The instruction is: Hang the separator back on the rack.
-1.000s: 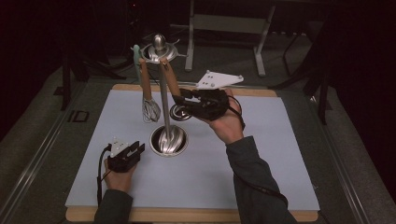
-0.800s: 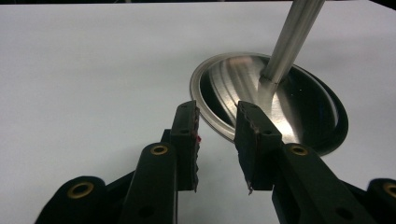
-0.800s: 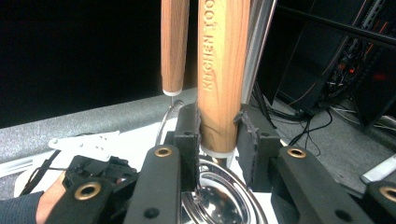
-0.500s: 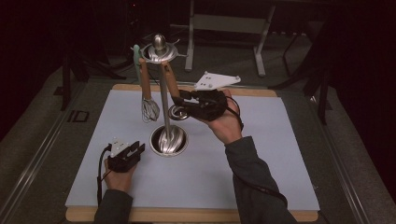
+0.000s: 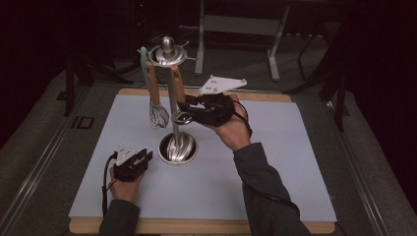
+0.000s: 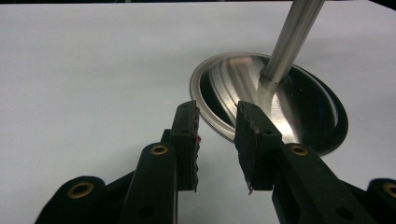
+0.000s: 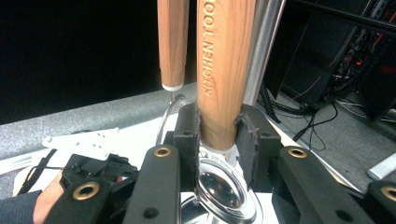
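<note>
The white mat (image 5: 275, 162) covers the wooden board across the middle of the high view. The steel utensil stand (image 5: 173, 105) rises from the mat left of centre; its round base (image 5: 178, 147) sits below the post and its top ring is near the upper edge of the frame. From the ring hang a whisk (image 5: 158, 114) with a wooden handle, at the left of the post, and a second wood-handled utensil (image 5: 177, 89) just right of the post. The right gripper (image 5: 189, 109), in the centre of the high view, is at the lower end of that second utensil. In the right gripper view its jaws are clenched on the wooden handle (image 7: 223, 79), pads pressing both sides, with the utensil's shiny metal head (image 7: 224, 189) just below the pads. The left gripper (image 5: 145, 158) rests low on the mat at lower left, just beside the base. In the left gripper view its jaws are released, nothing between them, the base rim (image 6: 210, 114) just beyond the tips.
</note>
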